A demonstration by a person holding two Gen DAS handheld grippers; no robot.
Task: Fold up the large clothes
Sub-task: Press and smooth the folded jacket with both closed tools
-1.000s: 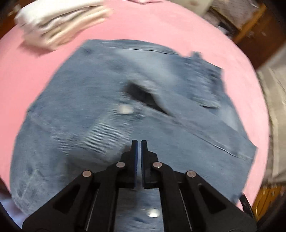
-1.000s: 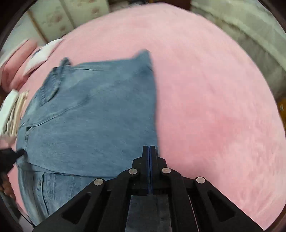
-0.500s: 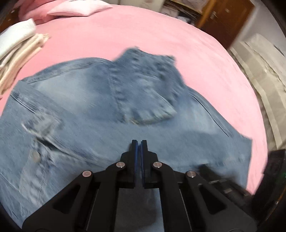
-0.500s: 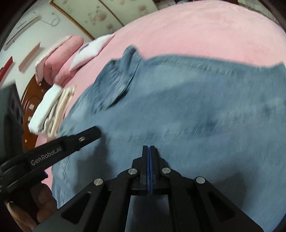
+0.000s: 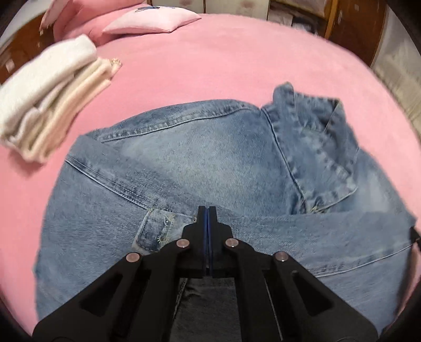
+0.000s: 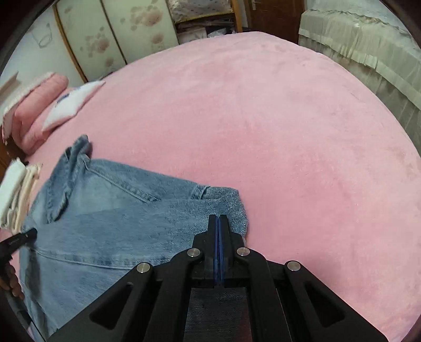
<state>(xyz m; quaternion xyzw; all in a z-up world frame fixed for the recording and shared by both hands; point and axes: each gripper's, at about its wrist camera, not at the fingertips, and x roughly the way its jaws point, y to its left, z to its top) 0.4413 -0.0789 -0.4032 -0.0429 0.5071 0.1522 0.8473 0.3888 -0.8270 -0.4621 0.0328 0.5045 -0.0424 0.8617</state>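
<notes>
A blue denim jacket [image 5: 210, 163] lies partly folded on the pink bed [image 5: 236, 58], its collar [image 5: 315, 136] at the far right. It also shows in the right wrist view [image 6: 110, 226]. My left gripper [image 5: 207, 210] is shut on a denim layer of the jacket near its front edge. My right gripper [image 6: 218, 218] is shut on the jacket's right end, by a cuff [image 6: 223, 197]. The left gripper's tip [image 6: 21, 239] shows at the right wrist view's left edge.
A stack of folded white and cream clothes [image 5: 50, 100] lies left of the jacket. Pink pillows [image 5: 147, 19] lie at the bed's head. A cloth-covered piece of furniture [image 6: 368, 47] stands beyond the bed's right side, with a wardrobe [image 6: 118, 34] behind.
Both grippers stayed shut and swung with the denim. The jacket has been drawn over itself and now lies shorter, with the collar farther right and the clothes stack back in the left view.
</notes>
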